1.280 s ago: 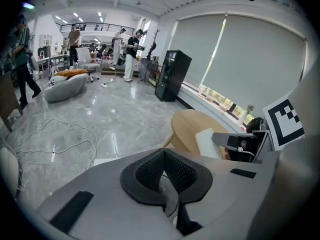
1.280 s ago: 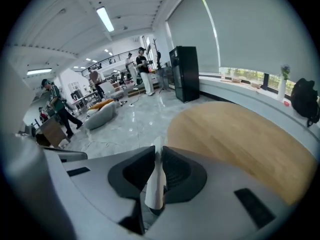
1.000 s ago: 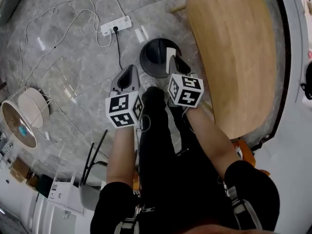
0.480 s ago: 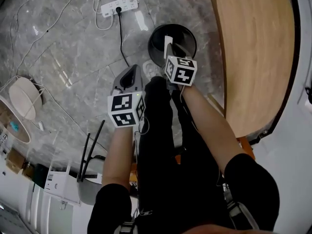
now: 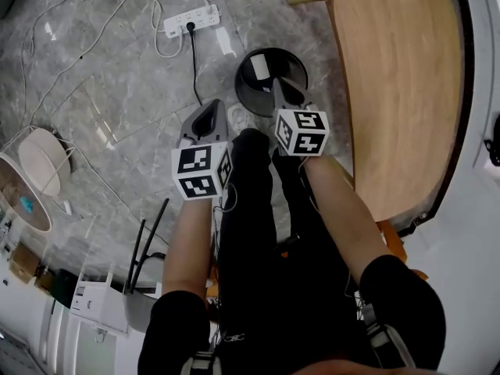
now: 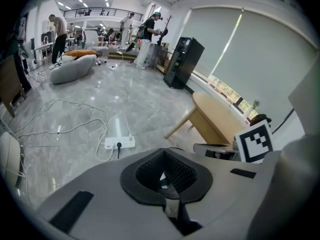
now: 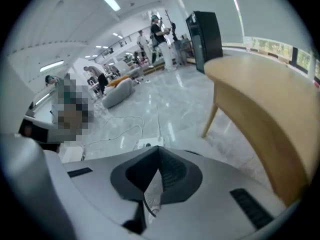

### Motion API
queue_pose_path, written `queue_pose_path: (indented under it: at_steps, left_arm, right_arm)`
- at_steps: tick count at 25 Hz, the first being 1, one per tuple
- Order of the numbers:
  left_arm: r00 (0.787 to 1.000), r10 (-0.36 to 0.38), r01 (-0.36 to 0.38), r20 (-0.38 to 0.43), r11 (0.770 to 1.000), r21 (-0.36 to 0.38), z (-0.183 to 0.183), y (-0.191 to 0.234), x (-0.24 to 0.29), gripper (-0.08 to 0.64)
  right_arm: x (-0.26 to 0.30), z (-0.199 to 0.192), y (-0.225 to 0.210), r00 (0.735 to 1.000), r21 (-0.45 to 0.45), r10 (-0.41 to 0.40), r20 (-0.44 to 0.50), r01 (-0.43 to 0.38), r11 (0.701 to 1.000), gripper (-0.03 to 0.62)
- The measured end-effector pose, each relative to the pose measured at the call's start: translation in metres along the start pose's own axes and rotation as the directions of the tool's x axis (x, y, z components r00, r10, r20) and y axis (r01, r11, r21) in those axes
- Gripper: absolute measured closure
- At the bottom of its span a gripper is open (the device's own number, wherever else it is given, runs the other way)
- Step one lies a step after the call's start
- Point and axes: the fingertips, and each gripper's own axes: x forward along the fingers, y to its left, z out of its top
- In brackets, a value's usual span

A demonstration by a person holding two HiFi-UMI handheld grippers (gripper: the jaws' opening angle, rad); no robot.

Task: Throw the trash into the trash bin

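Trash: the white piece (image 5: 260, 67) that stood at the tip of the right gripper (image 5: 277, 83) half a second ago now shows against the dark inside of the trash bin (image 5: 244, 98), just beyond that tip. We cannot tell whether it has settled on the bottom.
Right gripper: its jaws have just closed and now meet. Nothing stands clearly between them. We see only a pale, meshed sliver in the seam, and we take it for a pad face, not a scrap.
Left gripper (image 5: 212, 105): jaws together, holding nothing, hanging over the floor (image 5: 117, 76) just left of the bin.
Meaning for the task: we judge that the drop is made and this piece is binned.
Bin: round, black, smooth-walled and open at the top. It stands on the floor close to the worktop (image 5: 398, 84).
Trash shape: flat and rectangular, like card or folded paper. It is probably light.
Floor: glossy grey stone with veining. A white power strip (image 5: 191, 20) and loose cables lie on it.
Worktop: pale wood with a rounded edge and a bare surface.
Pads: dark, with a fine ribbed texture.
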Motion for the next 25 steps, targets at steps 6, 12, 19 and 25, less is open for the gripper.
queue_pose_path:
  at_steps: [6,12,19,25]
  left_arm:
    - [0.988,0.01,-0.012,0.154,1.0,0.013,0.08,-0.049,-0.047,0.555]
    - [0.946,-0.016,0.001,0.325,0.999,0.044,0.178,-0.136,-0.154,0.555]
    - [0.868,-0.028,-0.011,0.496,0.997,0.075,0.278,-0.217,-0.304,0.555]
    - [0.763,-0.065,-0.044,0.643,0.987,0.152,0.339,-0.268,-0.411,0.555]
  right_arm:
    - [-0.114,0.129,0.023,0.959,-0.144,0.038,0.279,0.002,0.99,0.58]
    - [-0.272,0.242,0.033,0.883,-0.156,0.027,0.469,0.053,0.986,0.581]
    - [-0.434,0.336,0.048,0.78,-0.152,0.035,0.625,0.078,0.985,0.581]
    - [-0.537,0.39,0.076,0.682,-0.168,0.069,0.728,0.08,0.982,0.581]
